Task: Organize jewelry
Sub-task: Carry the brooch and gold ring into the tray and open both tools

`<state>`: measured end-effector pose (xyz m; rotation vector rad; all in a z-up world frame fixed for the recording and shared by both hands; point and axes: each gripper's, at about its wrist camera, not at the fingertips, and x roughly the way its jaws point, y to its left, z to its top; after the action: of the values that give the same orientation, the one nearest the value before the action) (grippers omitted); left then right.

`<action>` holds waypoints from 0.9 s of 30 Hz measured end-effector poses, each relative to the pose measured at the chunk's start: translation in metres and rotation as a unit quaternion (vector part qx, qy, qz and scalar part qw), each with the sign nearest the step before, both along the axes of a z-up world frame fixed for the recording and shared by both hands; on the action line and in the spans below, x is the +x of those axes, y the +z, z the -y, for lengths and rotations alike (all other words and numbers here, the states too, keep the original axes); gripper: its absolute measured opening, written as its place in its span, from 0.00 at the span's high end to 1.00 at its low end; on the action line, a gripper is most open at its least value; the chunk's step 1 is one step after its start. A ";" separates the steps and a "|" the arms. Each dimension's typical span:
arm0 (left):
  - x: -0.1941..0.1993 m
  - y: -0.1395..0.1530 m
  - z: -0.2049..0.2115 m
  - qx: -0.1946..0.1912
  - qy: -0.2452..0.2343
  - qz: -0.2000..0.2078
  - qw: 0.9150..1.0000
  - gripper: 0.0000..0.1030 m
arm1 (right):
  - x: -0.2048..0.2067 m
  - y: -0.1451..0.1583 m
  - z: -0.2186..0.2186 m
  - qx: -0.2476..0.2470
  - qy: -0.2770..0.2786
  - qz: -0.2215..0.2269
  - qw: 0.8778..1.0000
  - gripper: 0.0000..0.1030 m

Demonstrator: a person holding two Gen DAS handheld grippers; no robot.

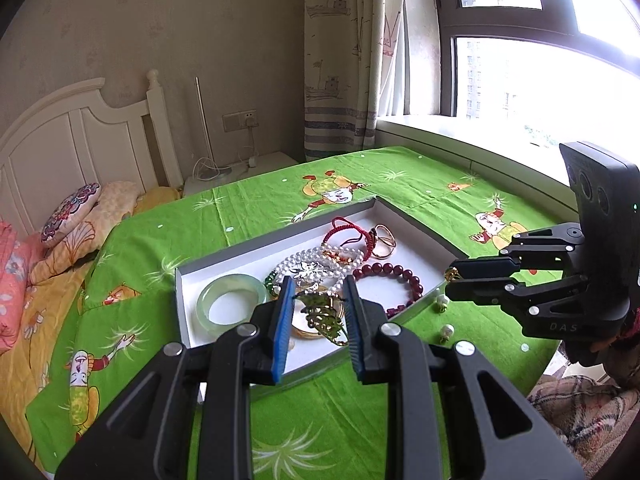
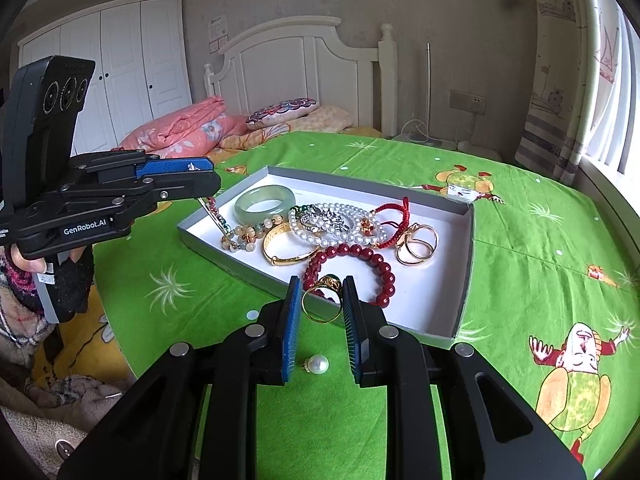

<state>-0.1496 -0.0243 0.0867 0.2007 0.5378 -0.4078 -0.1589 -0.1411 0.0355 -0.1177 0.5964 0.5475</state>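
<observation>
A white tray (image 1: pixel 188 280) (image 2: pixel 466 272) on the green cloth holds a jade bangle (image 1: pixel 230 300) (image 2: pixel 264 200), a pearl necklace (image 1: pixel 312 264) (image 2: pixel 340 224), a red bead bracelet (image 1: pixel 392 280) (image 2: pixel 360 260), a red cord bracelet (image 1: pixel 348 232) and gold rings (image 2: pixel 418 244). My left gripper (image 1: pixel 318 286) (image 2: pixel 212 178) is shut on a green-gold leaf hairpin (image 1: pixel 320 312) above the tray's near end; its thin pin (image 2: pixel 216 216) hangs down. At the tray's near edge my right gripper (image 2: pixel 322 284) (image 1: pixel 452 280) is shut on a gold ring (image 2: pixel 322 300) with a green stone.
Two pearl earrings (image 1: pixel 442 300) (image 1: pixel 447 331) lie on the cloth beside the tray; one of them (image 2: pixel 318 364) sits just below my right fingers. A gold bangle (image 2: pixel 284 248) rests in the tray. Pillows and a headboard (image 2: pixel 300 64) lie beyond; a window is at the right.
</observation>
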 end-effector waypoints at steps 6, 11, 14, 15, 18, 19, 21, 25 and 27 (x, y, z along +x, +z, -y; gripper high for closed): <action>0.031 0.004 0.010 0.012 0.004 -0.005 1.000 0.77 | 0.024 0.004 -0.009 -0.014 -0.003 -0.004 1.000 0.80; 0.059 0.004 0.024 0.026 0.010 -0.009 1.000 0.77 | 0.050 0.004 -0.015 -0.022 -0.015 -0.020 0.999 0.80; 0.075 0.001 0.032 0.035 0.016 -0.012 0.999 0.77 | 0.060 0.000 -0.019 -0.025 -0.018 -0.031 0.999 0.80; 0.080 0.000 0.034 0.036 0.019 -0.012 0.999 0.77 | 0.063 -0.001 -0.020 -0.027 -0.019 -0.033 0.999 0.80; 0.094 -0.003 0.037 0.036 0.031 -0.011 0.999 0.77 | 0.069 -0.007 -0.021 -0.028 -0.024 -0.043 0.998 0.80; 0.097 -0.004 0.037 0.033 0.037 -0.010 0.999 0.77 | 0.071 -0.010 -0.021 -0.028 -0.026 -0.047 0.998 0.80; 0.105 -0.005 0.036 0.027 0.049 -0.009 0.998 0.77 | 0.074 -0.014 -0.019 -0.025 -0.029 -0.054 0.998 0.80; 0.117 -0.008 0.033 0.021 0.069 -0.008 0.997 0.77 | 0.080 -0.020 -0.018 -0.022 -0.035 -0.064 0.997 0.80; 0.122 -0.010 0.031 0.021 0.079 -0.008 0.997 0.77 | 0.082 -0.020 -0.015 -0.015 -0.037 -0.067 0.997 0.80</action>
<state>-0.0275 -0.0557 0.0763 0.1931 0.5737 -0.2451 -0.0772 -0.1263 0.0157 -0.0871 0.7368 0.4761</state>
